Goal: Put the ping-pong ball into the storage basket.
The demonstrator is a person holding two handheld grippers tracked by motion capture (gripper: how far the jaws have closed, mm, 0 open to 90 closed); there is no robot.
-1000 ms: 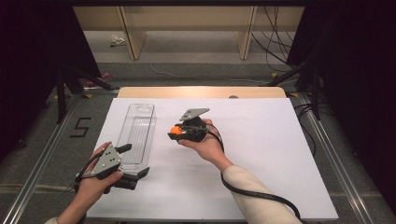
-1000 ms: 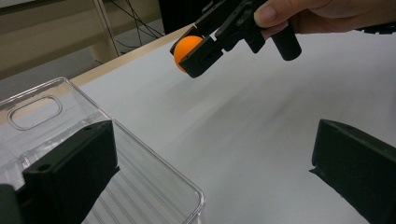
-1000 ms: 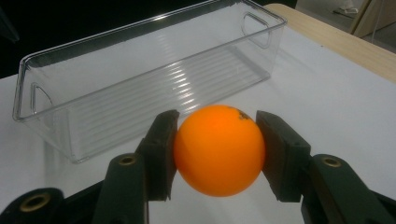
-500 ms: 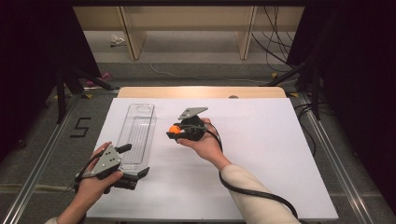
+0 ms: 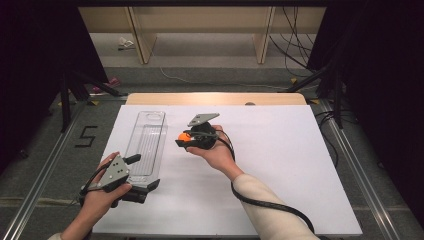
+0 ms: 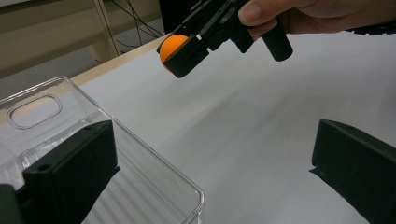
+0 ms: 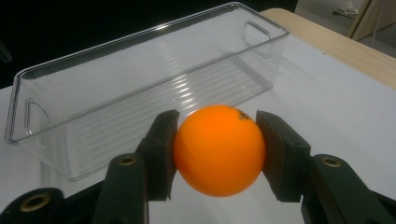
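An orange ball (image 5: 184,135) is pinched between the pads of my right gripper (image 5: 186,141), which is shut on it and held above the white table top, just right of a clear plastic bin (image 5: 146,150). In the right gripper view the ball (image 7: 219,149) sits between both jaws, with the empty bin (image 7: 140,84) lying beyond it. My left gripper (image 5: 142,173) rests at the bin's near end, open. In the left gripper view its wide jaws straddle the bin's corner (image 6: 154,168), and the ball (image 6: 169,45) in the right gripper (image 6: 180,56) hangs farther off.
The white sheet (image 5: 280,165) covers most of the table, with a wooden edge (image 5: 215,98) at the back. Cables (image 5: 270,207) trail from the right gripper along the forearm. Metal rails and dark stands flank the table.
The right gripper with the ball has edged slightly up and toward the bin. The left hand has kept still.
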